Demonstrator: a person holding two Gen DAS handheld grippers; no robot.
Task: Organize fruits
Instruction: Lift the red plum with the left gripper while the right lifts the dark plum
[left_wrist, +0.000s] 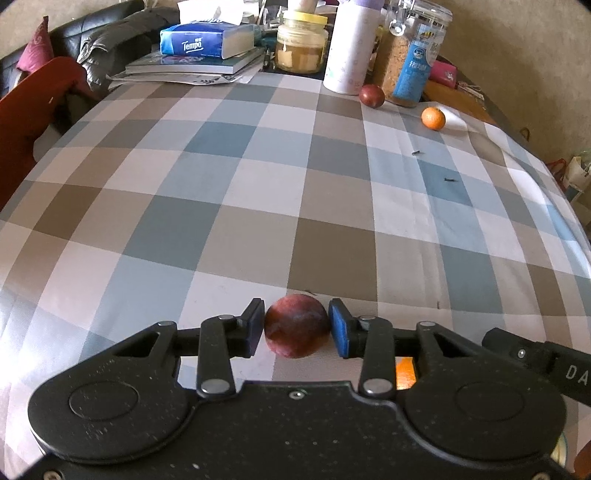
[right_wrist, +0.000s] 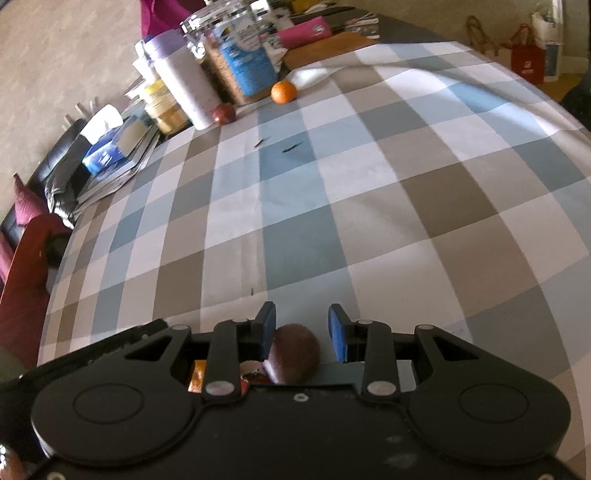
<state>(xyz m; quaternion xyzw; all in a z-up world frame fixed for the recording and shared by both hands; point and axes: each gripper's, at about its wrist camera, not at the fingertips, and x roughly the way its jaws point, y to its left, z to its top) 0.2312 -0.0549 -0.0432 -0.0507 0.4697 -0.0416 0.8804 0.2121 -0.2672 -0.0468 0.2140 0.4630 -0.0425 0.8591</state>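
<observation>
L gripper (left_wrist: 296, 326) pads clamp a red plum (left_wrist: 296, 325) just above the checked cloth (left_wrist: 258, 184). R gripper (right_wrist: 302, 332) partly open; brown fruit (right_wrist: 293, 353) touches its left pad only. Far: dark plum (left_wrist: 372, 96) by white canister (left_wrist: 349, 48), orange (left_wrist: 433, 118) right of it.

A checked tablecloth (left_wrist: 258, 192) in grey, tan and pale blue covers the table. Behind it stands a black leather sofa (left_wrist: 77, 37) with a magenta cushion (left_wrist: 37, 46) (a grey garment is heaped beside it). Plain beige wall (left_wrist: 517, 48); soft daylight falls across the cloth.
</observation>
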